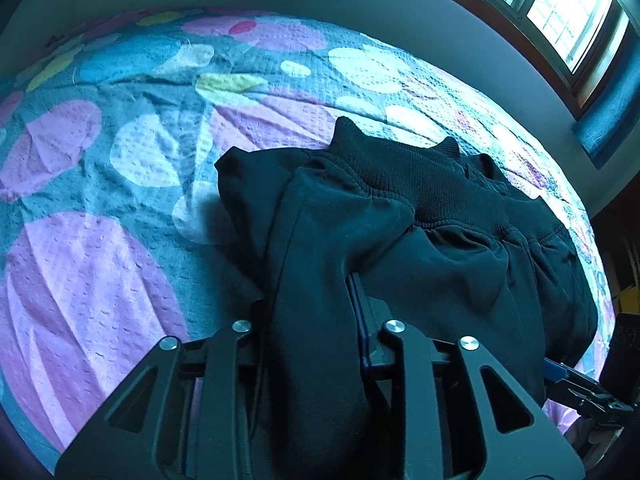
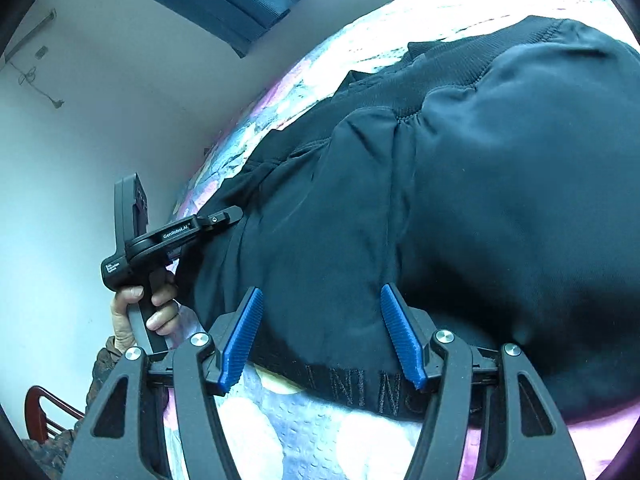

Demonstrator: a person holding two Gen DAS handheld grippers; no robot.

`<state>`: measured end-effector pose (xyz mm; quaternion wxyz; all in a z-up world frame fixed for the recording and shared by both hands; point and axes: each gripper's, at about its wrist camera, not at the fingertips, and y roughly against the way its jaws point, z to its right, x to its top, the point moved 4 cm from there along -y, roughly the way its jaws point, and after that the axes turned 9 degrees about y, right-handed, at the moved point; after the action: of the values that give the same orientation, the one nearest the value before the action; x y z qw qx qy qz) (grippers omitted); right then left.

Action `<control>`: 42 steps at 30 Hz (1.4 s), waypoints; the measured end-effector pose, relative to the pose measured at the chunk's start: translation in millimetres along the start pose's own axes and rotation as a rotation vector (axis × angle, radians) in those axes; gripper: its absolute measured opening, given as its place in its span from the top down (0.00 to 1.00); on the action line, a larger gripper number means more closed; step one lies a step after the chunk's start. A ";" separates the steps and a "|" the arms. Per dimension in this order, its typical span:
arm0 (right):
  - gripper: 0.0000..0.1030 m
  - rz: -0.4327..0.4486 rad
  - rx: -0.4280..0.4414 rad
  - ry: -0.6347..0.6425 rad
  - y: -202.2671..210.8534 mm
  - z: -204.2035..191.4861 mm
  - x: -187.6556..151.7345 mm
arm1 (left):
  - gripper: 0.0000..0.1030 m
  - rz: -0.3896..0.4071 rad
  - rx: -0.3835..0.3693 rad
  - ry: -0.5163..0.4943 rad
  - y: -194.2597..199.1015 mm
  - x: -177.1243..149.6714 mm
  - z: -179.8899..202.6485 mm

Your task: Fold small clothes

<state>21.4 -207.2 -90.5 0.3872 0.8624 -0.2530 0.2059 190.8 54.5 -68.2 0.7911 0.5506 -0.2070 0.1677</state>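
Note:
A small black jacket [image 1: 432, 220] with ribbed cuffs and hem lies bunched on the bed; it also fills the right wrist view [image 2: 460, 184]. My left gripper [image 1: 312, 292] is shut on a fold of the jacket, and the cloth drapes over its fingers and hides them. My right gripper [image 2: 320, 320] is open, its blue ribbed pads [image 2: 242, 340] on either side of the jacket's lower edge with a lettered band. The left gripper also shows in the right wrist view [image 2: 216, 220], held by a hand at the jacket's left side.
The bed has a quilt [image 1: 100, 200] with pink, white and yellow ovals. A wall runs behind it, with a window [image 1: 560, 12] at the upper right. A wooden chair [image 2: 44, 412] stands at the lower left of the right wrist view.

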 end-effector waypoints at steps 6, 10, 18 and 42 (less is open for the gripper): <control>0.40 0.019 -0.007 0.024 -1.1 -1.8 -3.1 | 0.89 0.063 0.006 -0.039 29.8 9.4 33.5; 0.39 0.030 -0.003 0.037 -0.1 -2.1 -7.0 | 0.89 0.103 0.019 -0.120 55.1 13.1 77.7; 0.34 0.029 -0.021 0.093 1.8 -11.0 -9.4 | 0.90 0.160 0.108 -0.351 65.3 -2.4 197.7; 0.34 0.059 0.005 -0.099 193.1 113.5 -89.8 | 0.89 0.159 0.432 -0.654 -50.7 -118.5 377.0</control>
<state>-146.3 -380.4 -101.0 0.3658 0.8646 -0.2968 0.1749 60.3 -321.6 -53.4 0.5341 0.7109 -0.4498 0.0838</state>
